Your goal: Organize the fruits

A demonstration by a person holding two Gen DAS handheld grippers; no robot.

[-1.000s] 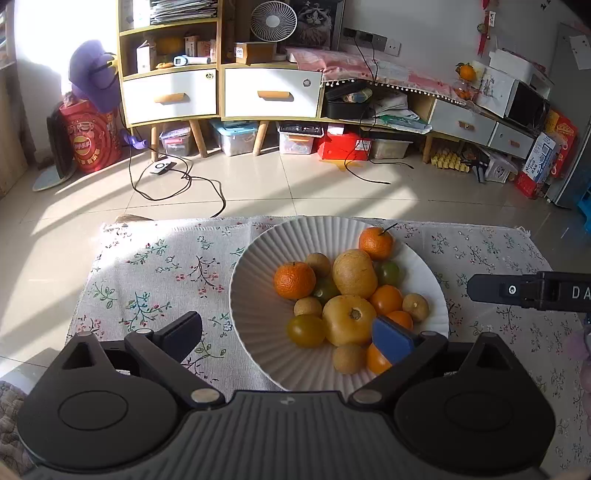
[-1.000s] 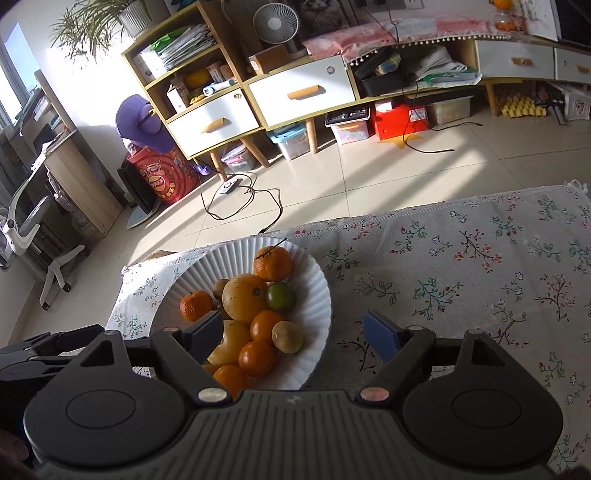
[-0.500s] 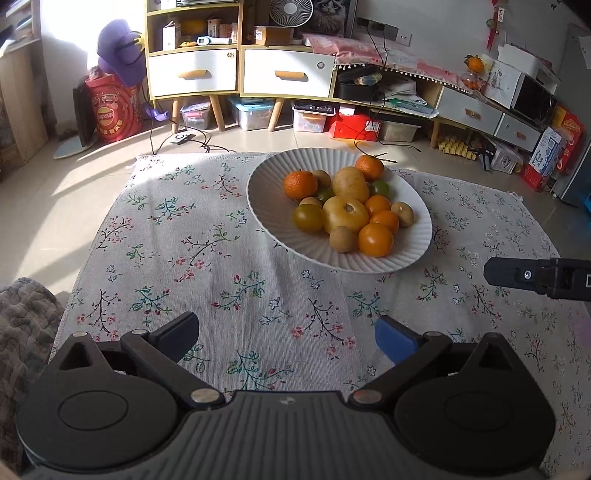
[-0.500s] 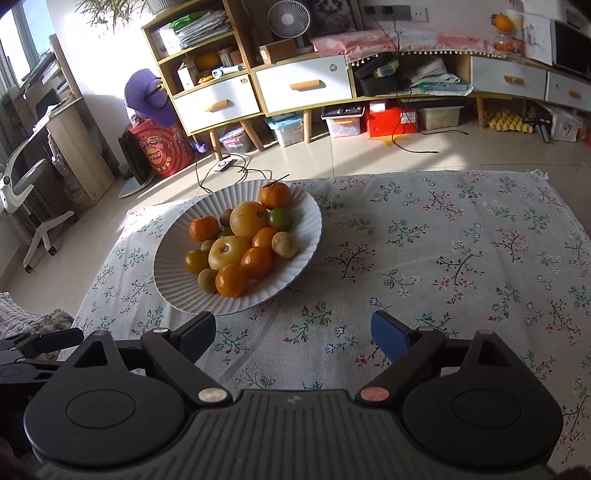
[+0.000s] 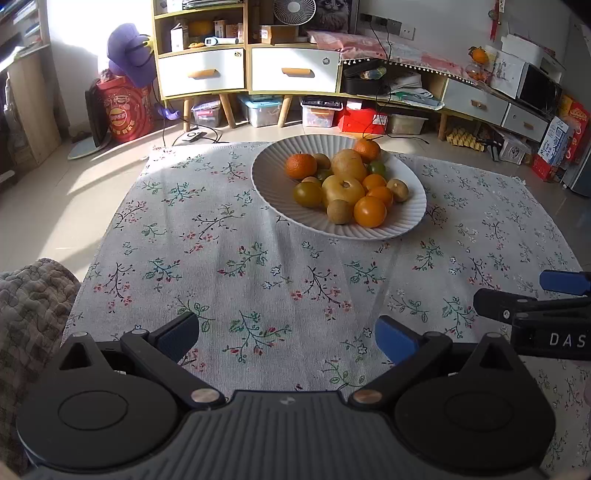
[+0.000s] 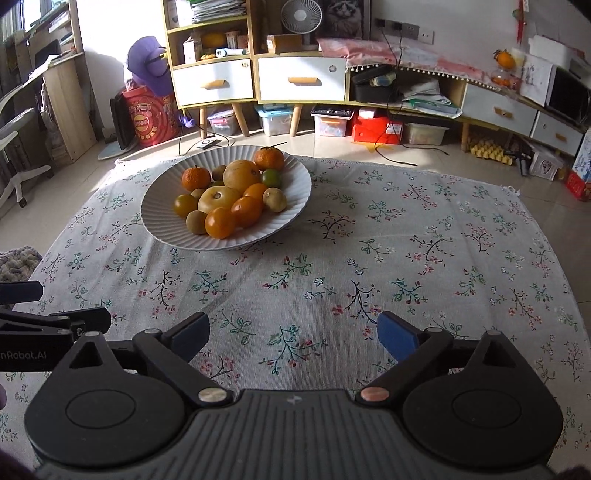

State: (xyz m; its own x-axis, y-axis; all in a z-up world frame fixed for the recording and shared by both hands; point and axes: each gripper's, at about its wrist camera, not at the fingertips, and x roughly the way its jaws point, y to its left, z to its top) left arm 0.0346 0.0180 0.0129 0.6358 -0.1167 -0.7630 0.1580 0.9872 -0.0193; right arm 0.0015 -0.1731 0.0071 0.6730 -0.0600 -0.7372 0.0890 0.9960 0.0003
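Fruit-filled white bowl (image 5: 273,192) near tablecloth's (image 5: 258,266) far edge; left gripper (image 5: 288,338) wide, empty; right gripper (image 6: 293,332) just-widened, empty.

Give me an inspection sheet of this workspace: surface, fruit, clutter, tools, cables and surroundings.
Surface: floral cloth, lying flat.
Job's things: white ribbed plate with all the fruit piled on it: oranges, two large yellow fruits, small brown and green ones.
Clutter: nothing seen on the cloth besides the plate.
Tools: left tool open, empty. Right tool open, empty; jaws have just been opening.
Cables: black cords on the floor behind the cloth.
Surroundings: drawer cabinets, storage boxes, fan.
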